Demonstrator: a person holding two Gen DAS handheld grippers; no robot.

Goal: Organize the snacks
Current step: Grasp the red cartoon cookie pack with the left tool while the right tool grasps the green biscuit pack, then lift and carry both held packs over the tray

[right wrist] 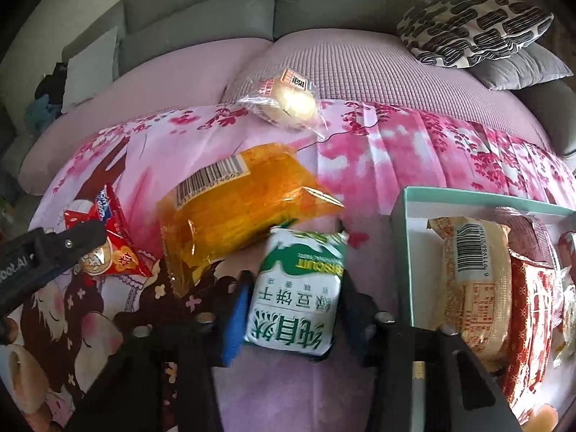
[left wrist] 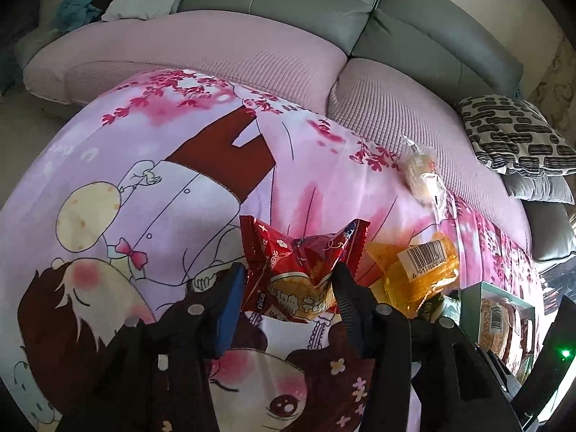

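Where the cartoon-printed pink sheet (left wrist: 151, 165) covers the sofa seat, a red snack packet (left wrist: 306, 270) sits low in the middle of the left wrist view, pinched between the left gripper (left wrist: 288, 284); its blue pad and black finger press in on the wrapper's sides, which crumple under them. In the right wrist view the same red packet (right wrist: 115, 248) lies at the left edge under that gripper's black finger. The right gripper (right wrist: 295, 306), at the bottom centre of its own view, is clamped on a green-and-white biscuit pack (right wrist: 298, 295) (the word BISCUIT reads upside down on it), with a blue pad against the left side and a dark finger against the right. Just above and left of the biscuit pack, overlapping its top corner, lies an orange wrapped snack (right wrist: 237, 201) with a barcode label. Further up, at the sheet's far edge, is a clear-wrapped pale cake (right wrist: 288, 99). At the right of the frame a teal-rimmed box (right wrist: 403, 244) holds several wrapped snacks. A black-and-white patterned cushion (right wrist: 475, 25) rests on the grey sofa (right wrist: 324, 7) at upper right.
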